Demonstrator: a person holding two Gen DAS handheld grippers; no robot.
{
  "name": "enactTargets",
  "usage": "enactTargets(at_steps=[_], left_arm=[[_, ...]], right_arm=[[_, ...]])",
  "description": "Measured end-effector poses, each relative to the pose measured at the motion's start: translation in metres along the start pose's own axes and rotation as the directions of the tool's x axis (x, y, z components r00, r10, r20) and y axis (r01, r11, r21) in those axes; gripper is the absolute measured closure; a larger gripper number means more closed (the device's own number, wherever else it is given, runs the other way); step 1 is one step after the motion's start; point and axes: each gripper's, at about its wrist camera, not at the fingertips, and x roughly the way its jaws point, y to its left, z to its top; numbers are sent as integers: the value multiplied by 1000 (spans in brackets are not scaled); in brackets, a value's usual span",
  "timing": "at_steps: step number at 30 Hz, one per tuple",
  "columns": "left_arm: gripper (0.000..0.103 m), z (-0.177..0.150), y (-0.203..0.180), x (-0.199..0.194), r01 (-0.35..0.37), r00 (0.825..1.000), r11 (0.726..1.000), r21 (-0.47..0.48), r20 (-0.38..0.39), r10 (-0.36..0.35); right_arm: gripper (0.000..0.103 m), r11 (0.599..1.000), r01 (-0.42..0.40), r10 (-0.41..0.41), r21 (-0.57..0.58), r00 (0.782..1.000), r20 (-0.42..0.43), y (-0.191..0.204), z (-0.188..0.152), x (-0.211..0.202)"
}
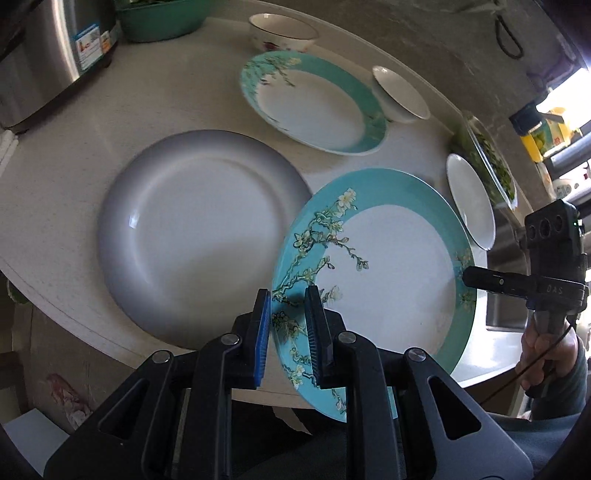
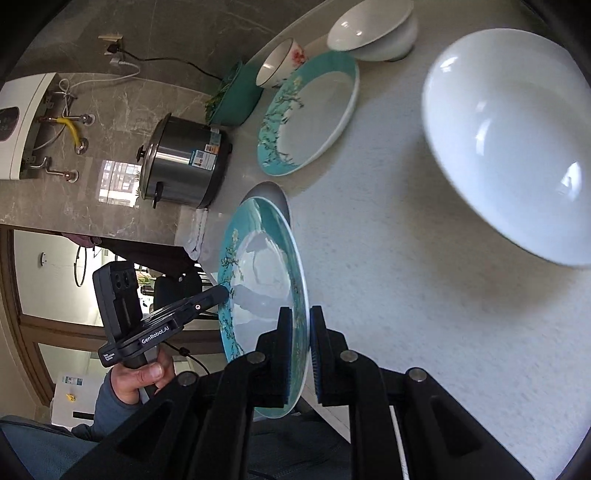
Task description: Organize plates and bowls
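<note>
A teal plate with a blossom pattern [image 1: 388, 277] hangs tilted above the pale counter [image 1: 166, 103], gripped at opposite rims. My left gripper [image 1: 289, 332] is shut on its near-left rim. My right gripper [image 1: 471, 277] is shut on the far-right rim, with a hand on its handle. In the right wrist view the same plate [image 2: 258, 277] stands edge-on between my right gripper's [image 2: 301, 350] blue pads, with the left gripper [image 2: 221, 293] at its far edge. A grey-white plate [image 1: 207, 236] lies flat just left of it, and a matching teal plate [image 1: 314, 103] lies further back.
Two white bowls [image 1: 402, 92] [image 1: 469, 199] sit to the right, and a red-flowered bowl [image 1: 282, 31] and a green bowl [image 1: 162, 18] at the back. A steel rice cooker [image 1: 48, 55] stands at the back left. The counter edge runs below the held plate.
</note>
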Motion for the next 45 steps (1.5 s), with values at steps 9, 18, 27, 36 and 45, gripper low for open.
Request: enactTargets(at_steps=[9,18,27,36,45], left_arm=[[86,51,128,0,-21,999,999,37,-33,22],[87,72,175,21,-39,997,993,112,-59,46],[87,68,161,20,-91,995,969,231,-18,98],[77,48,125,22,-154,988,945,290,33,151],[76,38,120,23,-182,983,957,224,70,170]], right_arm=[[88,1000,22,-21,18,999,-27,49,42,95],[88,996,70,-70,57,998,-3,49,50,122],[88,985,148,-151,89,988,29,35,43,130],[79,943,326,-319,-62,943,97,64,39,130],[48,828,476,-448,-298,880,160,97,28,150]])
